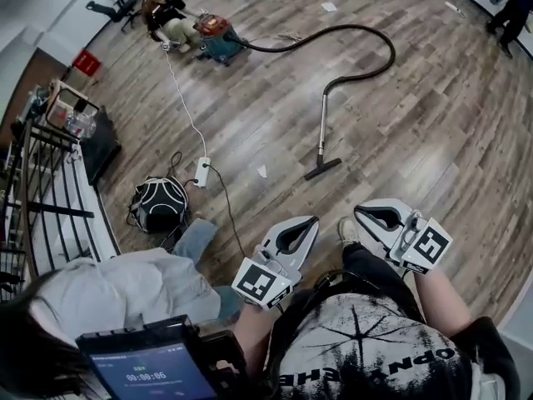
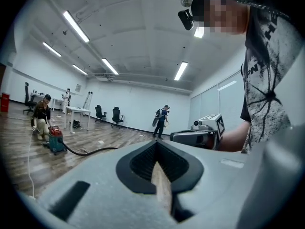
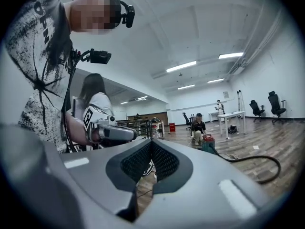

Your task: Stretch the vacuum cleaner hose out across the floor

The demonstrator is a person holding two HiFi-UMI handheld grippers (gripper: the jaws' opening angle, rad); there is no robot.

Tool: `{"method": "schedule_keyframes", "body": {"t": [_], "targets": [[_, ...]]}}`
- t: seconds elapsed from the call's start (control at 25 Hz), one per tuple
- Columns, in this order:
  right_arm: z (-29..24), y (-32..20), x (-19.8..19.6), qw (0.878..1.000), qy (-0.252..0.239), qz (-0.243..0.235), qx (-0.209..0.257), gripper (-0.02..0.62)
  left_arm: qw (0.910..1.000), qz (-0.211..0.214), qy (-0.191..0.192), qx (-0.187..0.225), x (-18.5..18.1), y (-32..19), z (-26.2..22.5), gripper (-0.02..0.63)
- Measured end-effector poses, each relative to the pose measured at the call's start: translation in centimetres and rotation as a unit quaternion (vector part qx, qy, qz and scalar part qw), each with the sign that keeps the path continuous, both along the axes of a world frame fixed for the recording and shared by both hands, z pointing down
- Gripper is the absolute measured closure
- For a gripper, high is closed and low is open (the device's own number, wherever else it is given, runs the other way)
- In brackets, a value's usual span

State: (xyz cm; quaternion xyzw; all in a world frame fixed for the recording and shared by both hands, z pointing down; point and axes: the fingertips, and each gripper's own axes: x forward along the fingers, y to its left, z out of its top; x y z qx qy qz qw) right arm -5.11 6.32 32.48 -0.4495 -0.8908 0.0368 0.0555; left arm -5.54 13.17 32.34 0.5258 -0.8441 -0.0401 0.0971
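Observation:
The vacuum cleaner point(image 1: 218, 38) stands far across the wood floor, a person point(image 1: 166, 19) crouching beside it. Its black hose point(image 1: 379, 36) loops right and curls back to the metal wand point(image 1: 323, 127), which ends in the floor nozzle point(image 1: 322, 169). My left gripper point(image 1: 310, 222) and right gripper point(image 1: 360, 213) are held close to my body, well short of the nozzle, both shut and empty. The left gripper view shows its shut jaws, the vacuum point(image 2: 56, 140) and hose point(image 2: 90, 151). The right gripper view shows the vacuum point(image 3: 208, 143) and hose point(image 3: 257, 163).
A white cable runs from the vacuum to a power strip point(image 1: 202, 172). A black bag point(image 1: 158, 202) lies near it. A person with a tablet point(image 1: 150, 365) sits at my left, by a railing point(image 1: 42, 182). Another person point(image 1: 508, 11) stands at the far right.

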Motion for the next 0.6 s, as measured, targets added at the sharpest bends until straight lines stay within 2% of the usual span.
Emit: {"method": "schedule_keyframes", "body": {"t": [0.12, 0.24, 0.6], "targets": [[0.3, -0.2, -5.7, 1.000, 0.004, -0.028, -0.001, 0.591, 0.9994, -0.036, 0.003, -0.001, -5.7, 0.2, 0.0, 0.606], [-0.6, -1.4, -10.0, 0.998, 0.003, -0.057, -0.005, 0.591, 0.9978, -0.065, 0.003, -0.009, -9.6, -0.7, -1.0, 0.606], [-1.9, -3.1, -20.3, 0.994, -0.008, -0.112, -0.004, 0.591, 0.9916, -0.129, -0.005, -0.012, -18.1, -1.9, -2.3, 0.606]]}}
